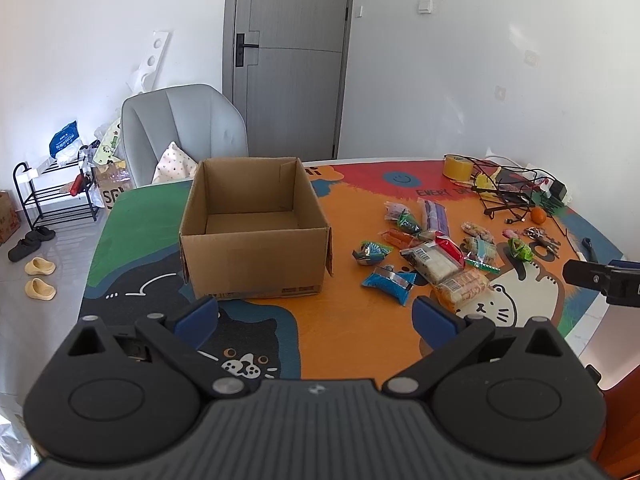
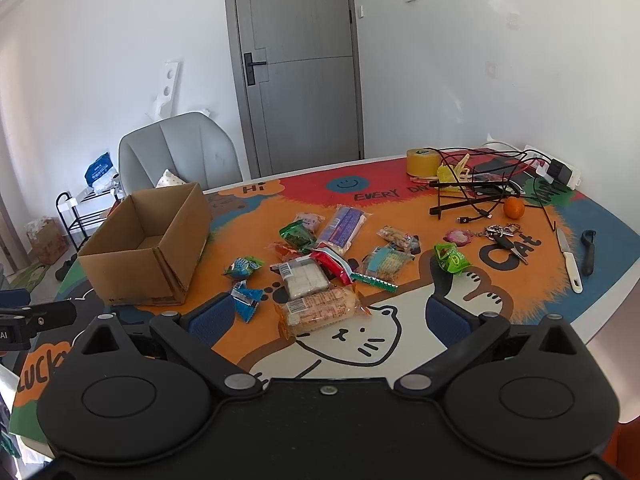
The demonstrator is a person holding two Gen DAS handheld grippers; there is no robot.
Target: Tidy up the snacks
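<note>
An open, empty cardboard box (image 1: 256, 236) stands on the colourful cartoon tablecloth (image 1: 352, 320); it shows at the left in the right wrist view (image 2: 148, 252). Several snack packets lie scattered right of the box: a blue packet (image 1: 390, 280), a clear pack of white cakes (image 2: 302, 278), a long biscuit pack (image 2: 320, 308), a purple pack (image 2: 344, 226), a green packet (image 2: 452, 258). My left gripper (image 1: 316, 316) is open and empty, just in front of the box. My right gripper (image 2: 328, 316) is open and empty, over the near biscuit pack.
At the table's back right are a roll of yellow tape (image 2: 422, 162), a wire stand with cables (image 2: 480, 184), an orange (image 2: 514, 208), keys (image 2: 504, 236), a knife (image 2: 570, 260) and a peeler (image 2: 588, 252). A grey chair (image 1: 180, 132) stands behind the box.
</note>
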